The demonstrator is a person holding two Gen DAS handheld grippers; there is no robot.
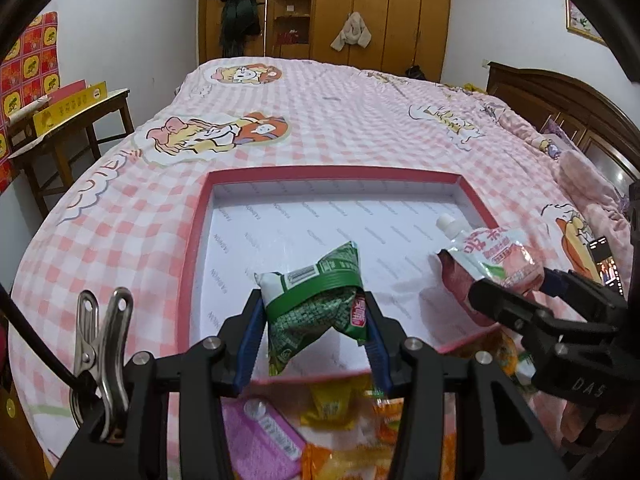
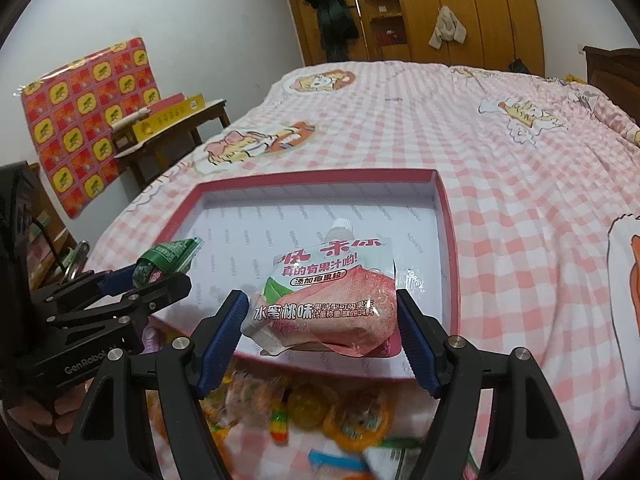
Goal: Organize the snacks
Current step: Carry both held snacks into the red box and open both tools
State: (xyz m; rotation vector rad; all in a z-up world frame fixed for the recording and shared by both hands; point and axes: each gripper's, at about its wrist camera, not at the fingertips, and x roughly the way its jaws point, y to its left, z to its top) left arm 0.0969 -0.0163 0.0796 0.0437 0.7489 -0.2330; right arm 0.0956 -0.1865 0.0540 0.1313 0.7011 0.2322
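A shallow pink-rimmed box (image 1: pixel 191 256) with a white inside lies on the bed; it also shows in the right wrist view (image 2: pixel 447 216). My left gripper (image 1: pixel 314 334) is shut on a green snack packet (image 1: pixel 316 304) and holds it above the box's near edge. My right gripper (image 2: pixel 320 336) is shut on a pink peach jelly pouch (image 2: pixel 328 300) with a white cap, above the box's near right part. The pouch (image 1: pixel 500 256) and right gripper (image 1: pixel 516 292) show at the right of the left wrist view. The left gripper (image 2: pixel 156 280) and green packet (image 2: pixel 168 258) show at the left of the right wrist view.
Several loose snacks lie on the bed in front of the box: a purple packet (image 1: pixel 268 440), yellow and orange packets (image 1: pixel 332 404), jelly cups (image 2: pixel 356 416). A small wooden table (image 1: pixel 72 128) stands left of the bed. A wardrobe (image 1: pixel 360 8) is behind.
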